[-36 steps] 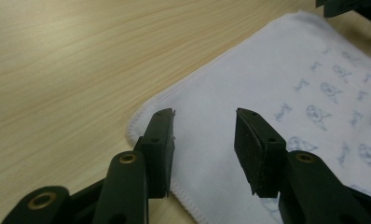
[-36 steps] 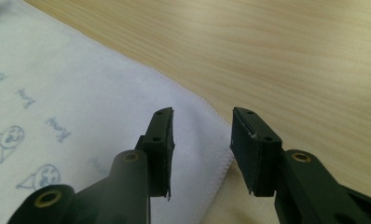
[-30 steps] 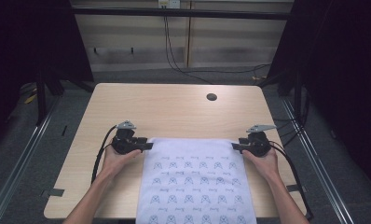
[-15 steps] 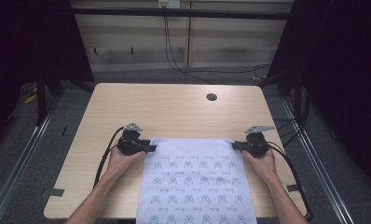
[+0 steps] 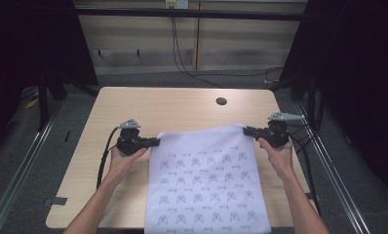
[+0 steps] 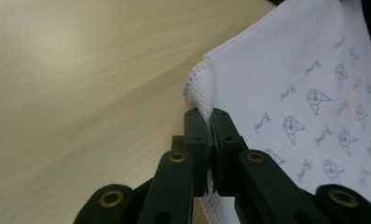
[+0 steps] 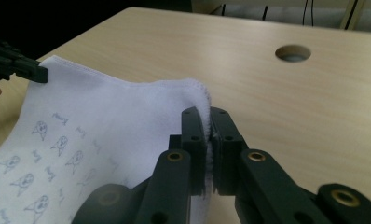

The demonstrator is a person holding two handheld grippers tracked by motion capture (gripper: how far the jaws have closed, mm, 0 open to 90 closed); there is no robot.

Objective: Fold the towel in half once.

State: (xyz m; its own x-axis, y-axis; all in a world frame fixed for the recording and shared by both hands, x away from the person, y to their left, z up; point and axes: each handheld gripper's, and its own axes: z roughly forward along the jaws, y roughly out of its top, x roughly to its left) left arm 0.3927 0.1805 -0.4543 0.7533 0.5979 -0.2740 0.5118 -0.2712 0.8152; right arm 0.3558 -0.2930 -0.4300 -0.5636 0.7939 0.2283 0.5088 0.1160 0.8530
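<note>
While both far corners of the cloth point(image 5: 206, 170) sit pinched, 1 in the left gripper point(image 6: 210, 114) and 1 in the right gripper point(image 7: 207, 114), the grasp looks done; folding remains.

One white cloth point(image 5: 206, 180) lies on the one wooden bench point(image 5: 172, 109), printed with many small grey figures in rows. Two grippers are in use: the left gripper point(image 5: 155, 142) and the right gripper point(image 5: 247, 130), one in each of the person's two hands, the left hand point(image 5: 124, 158) and the right hand point(image 5: 280, 155). Each gripper has two black jaws and one trailing cable. The bench top has one round hole point(image 5: 221, 101). Two metal rails run along the floor, one rail point(image 5: 24, 163) at the left and one rail point(image 5: 336, 185) at the right.
</note>
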